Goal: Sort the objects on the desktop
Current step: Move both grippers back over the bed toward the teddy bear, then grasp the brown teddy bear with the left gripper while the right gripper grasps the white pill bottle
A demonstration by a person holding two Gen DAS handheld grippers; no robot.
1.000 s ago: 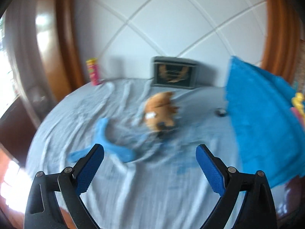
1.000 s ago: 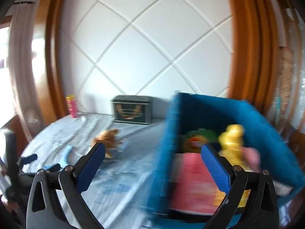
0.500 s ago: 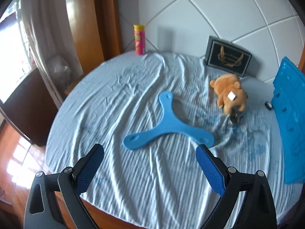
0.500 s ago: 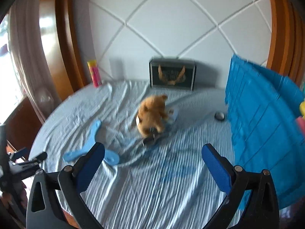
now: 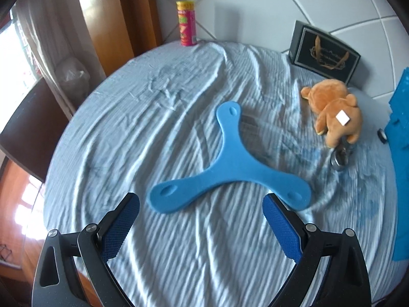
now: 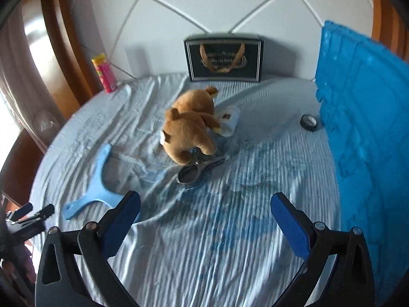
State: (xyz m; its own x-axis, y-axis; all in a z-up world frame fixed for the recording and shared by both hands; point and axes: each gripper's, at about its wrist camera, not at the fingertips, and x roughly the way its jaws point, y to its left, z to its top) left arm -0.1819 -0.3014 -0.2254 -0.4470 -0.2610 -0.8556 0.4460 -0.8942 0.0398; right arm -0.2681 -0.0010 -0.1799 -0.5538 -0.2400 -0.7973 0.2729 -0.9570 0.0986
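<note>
Left gripper (image 5: 200, 215) spread wide, empty — over the last second it has swung off the blue bin (image 5: 400, 138) and dropped low over the blue three-armed boomerang (image 5: 227, 163), near arm almost between the pads. Right gripper (image 6: 204, 220) also spread, empty, now facing the brown plush bear (image 6: 190, 125) and metal clip (image 6: 196, 170) left of the bin. Likely pickups; both things lie outside the bin.

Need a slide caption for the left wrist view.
Open left claw hovers over the blue three-armed boomerang on a wrinkled tablecloth.
</note>
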